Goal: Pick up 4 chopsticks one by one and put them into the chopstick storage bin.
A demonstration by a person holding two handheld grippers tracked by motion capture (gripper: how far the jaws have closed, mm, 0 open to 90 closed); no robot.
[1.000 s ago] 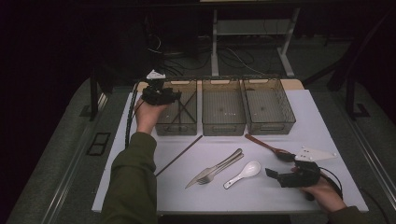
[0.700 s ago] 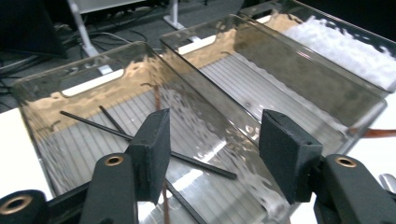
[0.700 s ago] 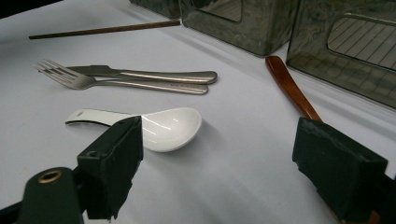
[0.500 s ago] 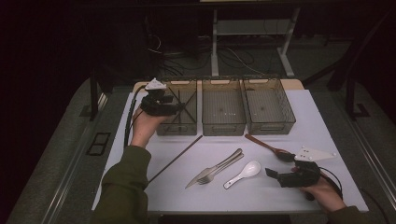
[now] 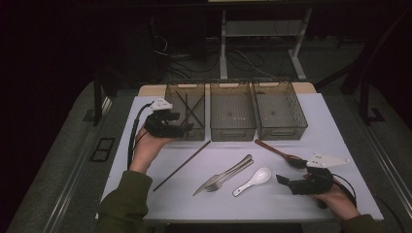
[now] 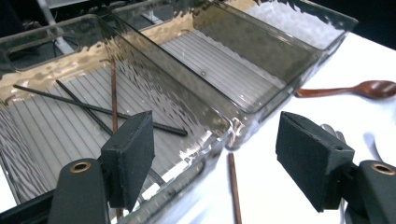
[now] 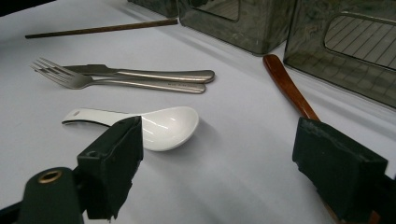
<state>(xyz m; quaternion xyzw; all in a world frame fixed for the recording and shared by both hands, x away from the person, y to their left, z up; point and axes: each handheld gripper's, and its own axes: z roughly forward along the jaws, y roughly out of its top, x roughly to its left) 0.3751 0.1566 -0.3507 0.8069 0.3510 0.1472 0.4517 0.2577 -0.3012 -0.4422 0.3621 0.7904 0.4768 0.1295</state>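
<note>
At the table's 10 o'clock corner: left gripper (image 5: pixel 187 128) hovers at the near rim of the leftmost smoky clear plastic bin (image 5: pixel 171 99).
Left jaws: wide apart, have just been opening, nothing between the pads.
In that bin: three thin dark chopsticks (image 6: pixel 100 111) lying crossed on the ribbed floor, seen through the left gripper view.
Loose chopstick: one long brown wooden chopstick (image 5: pixel 182 165) on the white tabletop (image 5: pixel 272 204), at 5 o'clock from the left gripper, near it but apart, slanting toward the bin's near corner.
Other bins: middle bin (image 5: pixel 232 110) and right bin (image 5: pixel 280 109) look bare, side by side touching.
Right gripper: (image 5: pixel 283 180) rests low at the table's 4 o'clock, jaws wide, gripping nothing.
Ahead of right jaws: white ceramic soup spoon (image 7: pixel 140 124), just beside the left pad, not touched.
Steel cutlery: silver fork (image 7: pixel 116 81) and knife (image 7: pixel 140 71) lying together, touching, at 11 o'clock from the soup spoon.
Wooden spoon: reddish-brown wooden spoon (image 5: pixel 279 152), at 12 o'clock from the right gripper, near the right bin's front.
Step in hand: my read, sorting cutlery by kind; a chopstick drop into the left bin looks just finished.
Next move: probably the left gripper swings down to the loose chopstick, lines the jaws across its shaft, pinches low at the table; thin stick, may roll or slip.
</note>
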